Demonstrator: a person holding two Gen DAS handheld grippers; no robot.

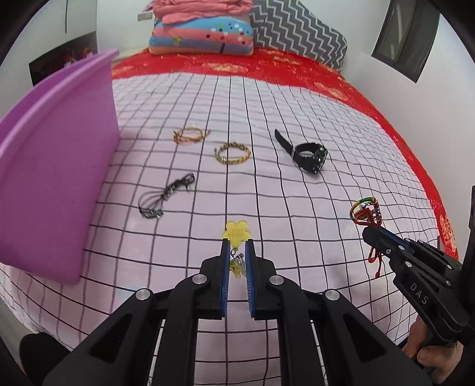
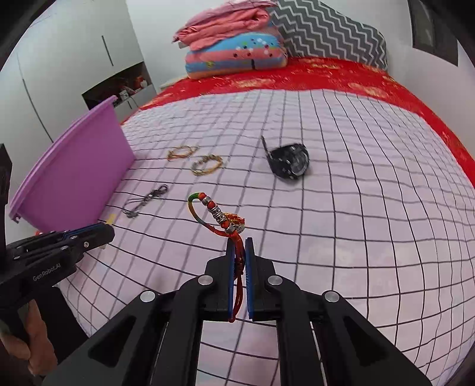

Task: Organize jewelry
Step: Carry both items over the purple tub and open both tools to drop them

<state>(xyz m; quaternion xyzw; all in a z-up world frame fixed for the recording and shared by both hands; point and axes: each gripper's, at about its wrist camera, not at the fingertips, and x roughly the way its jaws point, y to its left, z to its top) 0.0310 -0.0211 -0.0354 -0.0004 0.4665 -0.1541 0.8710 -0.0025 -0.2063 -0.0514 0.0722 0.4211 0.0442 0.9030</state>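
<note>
My left gripper is shut on a yellow flower-shaped charm, held above the checked sheet; a small yellow pendant dangles between its fingers. My right gripper is shut on a red beaded cord bracelet with a multicoloured loop, also lifted off the bed. In the left wrist view the right gripper and that bracelet appear at the right. On the sheet lie a black watch, a gold chain bracelet, a thin woven bracelet and a dark keychain strap.
A purple plastic bin stands at the left edge of the bed. Folded bedding and pillows are piled at the far end on a red cover. A hand holds the right gripper's handle.
</note>
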